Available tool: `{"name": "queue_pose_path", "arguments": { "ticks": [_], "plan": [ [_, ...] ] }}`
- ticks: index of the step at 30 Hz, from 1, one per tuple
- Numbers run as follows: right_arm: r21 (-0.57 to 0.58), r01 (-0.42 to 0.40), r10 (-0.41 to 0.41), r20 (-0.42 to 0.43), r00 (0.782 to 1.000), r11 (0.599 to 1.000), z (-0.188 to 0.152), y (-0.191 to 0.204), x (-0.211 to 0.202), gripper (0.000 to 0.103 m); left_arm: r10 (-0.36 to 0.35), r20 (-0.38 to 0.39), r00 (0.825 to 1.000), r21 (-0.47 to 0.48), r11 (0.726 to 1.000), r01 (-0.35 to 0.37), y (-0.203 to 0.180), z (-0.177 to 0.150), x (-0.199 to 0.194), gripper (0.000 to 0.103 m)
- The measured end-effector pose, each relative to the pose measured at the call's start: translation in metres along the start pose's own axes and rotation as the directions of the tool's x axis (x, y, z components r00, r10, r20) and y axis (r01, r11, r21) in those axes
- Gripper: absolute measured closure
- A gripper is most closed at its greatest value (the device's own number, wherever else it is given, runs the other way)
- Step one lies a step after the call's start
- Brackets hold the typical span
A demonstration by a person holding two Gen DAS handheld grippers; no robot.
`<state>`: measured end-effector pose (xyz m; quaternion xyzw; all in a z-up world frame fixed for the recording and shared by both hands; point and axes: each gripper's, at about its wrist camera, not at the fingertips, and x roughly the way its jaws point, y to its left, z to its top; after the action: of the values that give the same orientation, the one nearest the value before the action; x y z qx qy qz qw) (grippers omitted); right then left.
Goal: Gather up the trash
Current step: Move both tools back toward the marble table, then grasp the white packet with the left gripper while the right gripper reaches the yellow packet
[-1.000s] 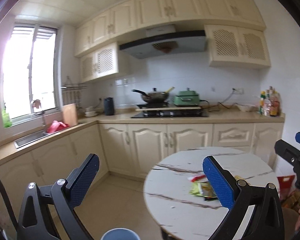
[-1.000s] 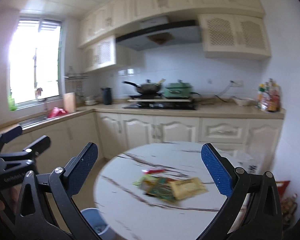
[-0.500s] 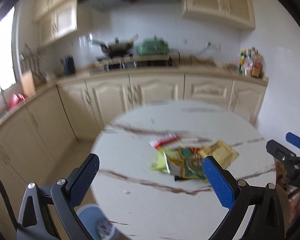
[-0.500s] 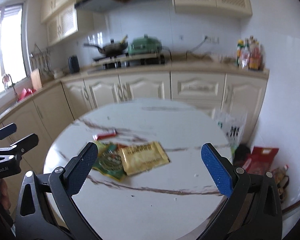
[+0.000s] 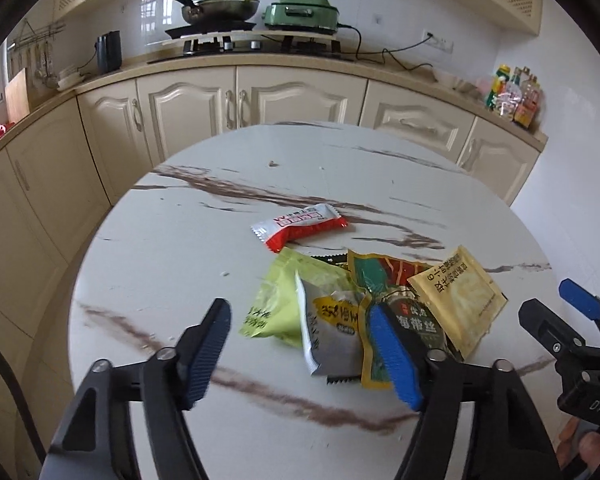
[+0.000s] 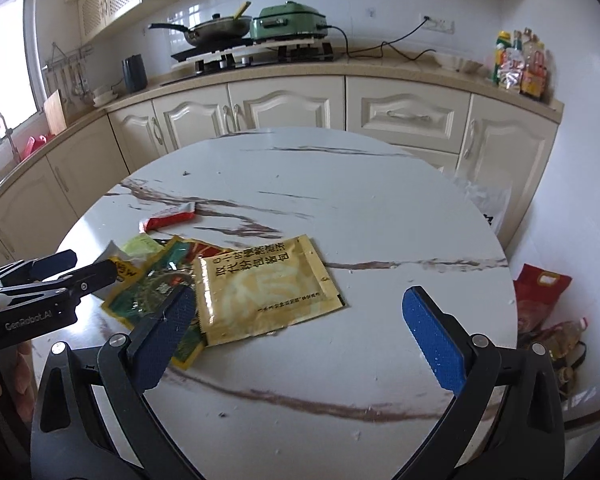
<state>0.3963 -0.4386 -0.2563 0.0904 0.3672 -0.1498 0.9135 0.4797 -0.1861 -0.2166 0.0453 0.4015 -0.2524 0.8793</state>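
Note:
Several empty snack wrappers lie in a pile on a round white marble table (image 5: 172,240): a red-and-white wrapper (image 5: 300,225), a light green packet (image 5: 288,292), a silver packet (image 5: 332,336), a dark green packet (image 5: 404,316) and a yellow packet (image 5: 456,296). The yellow packet (image 6: 264,288) lies on top in the right wrist view. My left gripper (image 5: 304,352) is open and empty just above the pile's near edge. My right gripper (image 6: 300,332) is open and empty, over the table in front of the yellow packet.
Cream kitchen cabinets (image 5: 244,100) and a counter with a wok (image 5: 220,8) and a green cooker (image 5: 300,14) stand behind the table. Bags (image 6: 540,296) lie on the floor at the table's right. Each gripper shows at the edge of the other's view.
Both grippers have tipped down and moved in over the table toward the wrapper pile. The left gripper's jaws have narrowed a little. Nothing has been taken hold of.

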Motion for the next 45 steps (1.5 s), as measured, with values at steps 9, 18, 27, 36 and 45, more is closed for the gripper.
{"name": "queue_pose_path", "arguments": {
  "ticks": [9, 18, 27, 36, 45],
  "plan": [
    [-0.011, -0.001, 0.001, -0.032, 0.999, 1.000, 0.002, -0.003, 0.018, 0.000, -0.052, -0.001, 0.999, 0.058, 0.997, 0.052, -0.004, 0.016, 0.028, 0.086],
    [-0.049, -0.018, 0.013, -0.094, 0.995, 0.999, 0.001, 0.011, 0.038, 0.000, -0.051, 0.088, 0.995, 0.025, 0.998, 0.049, 0.021, 0.003, -0.009, 0.090],
    [-0.139, -0.058, 0.027, -0.211, 0.977, 0.989, 0.013, 0.034, 0.070, 0.000, -0.044, 0.099, 0.994, 0.027, 0.999, 0.042, 0.032, -0.008, -0.040, 0.090],
    [-0.127, -0.043, 0.013, -0.234, 0.972, 0.991, 0.014, 0.020, 0.083, 0.000, -0.068, 0.098, 0.993, 0.033, 0.997, 0.065, 0.028, -0.015, -0.056, 0.097],
    [-0.150, -0.046, 0.012, -0.219, 0.976, 0.988, 0.014, 0.019, 0.073, 0.032, -0.093, 0.070, 0.993, 0.041, 0.995, 0.090, 0.035, -0.020, -0.052, 0.097]
  ]
}}
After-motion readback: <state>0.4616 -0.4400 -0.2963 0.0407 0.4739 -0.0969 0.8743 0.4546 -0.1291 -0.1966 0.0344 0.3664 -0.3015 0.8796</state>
